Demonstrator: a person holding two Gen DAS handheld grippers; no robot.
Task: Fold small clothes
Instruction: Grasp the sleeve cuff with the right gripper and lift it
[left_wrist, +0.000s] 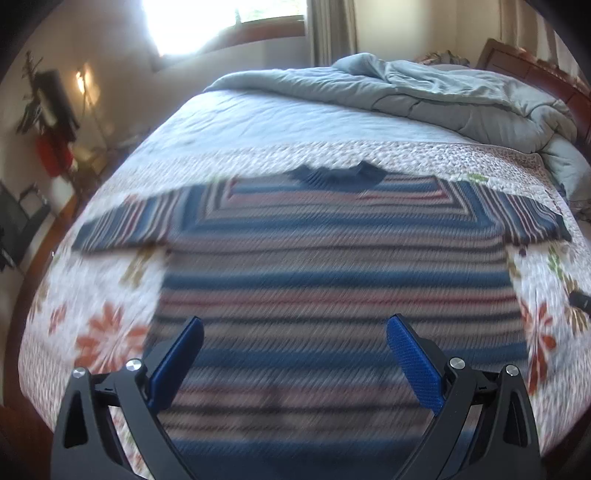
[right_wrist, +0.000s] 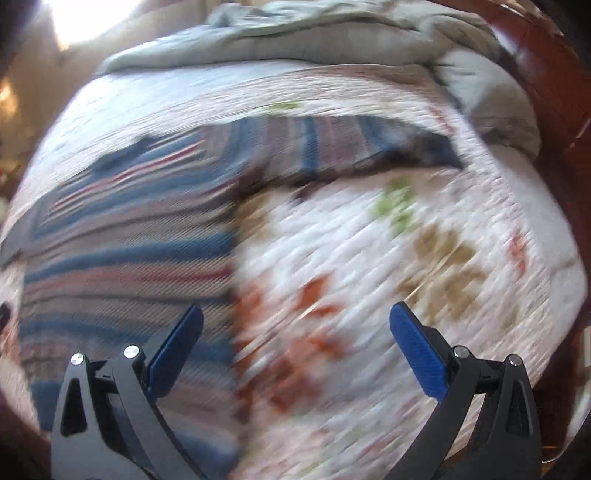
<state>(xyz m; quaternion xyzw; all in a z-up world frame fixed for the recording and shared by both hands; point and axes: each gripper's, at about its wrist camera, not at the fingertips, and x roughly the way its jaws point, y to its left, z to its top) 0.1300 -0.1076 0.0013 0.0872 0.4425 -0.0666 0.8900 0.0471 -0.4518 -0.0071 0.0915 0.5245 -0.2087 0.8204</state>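
Left gripper (left_wrist: 295, 332) spread wide, empty, above lower half of striped shirt (left_wrist: 332, 266), shirt flat on floral quilt (left_wrist: 103, 295), sleeves out, collar far side, right gripper (right_wrist: 295, 323) spread wide, empty, over shirt's right edge, grey comforter (left_wrist: 424, 85) bunched beyond.

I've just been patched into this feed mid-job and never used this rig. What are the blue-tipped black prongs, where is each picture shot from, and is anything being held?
Each picture comes from a fisheye camera mounted on a hand-held gripper that a person carries. The prongs are its two fingers. The left hand-held gripper hangs open over a blue, red and grey striped short-sleeved shirt spread flat on a white floral quilt. The right hand-held gripper is also open, at the shirt's right edge. Neither holds anything. A crumpled pale grey comforter lies at the far end of the bed. Both views are motion-blurred.
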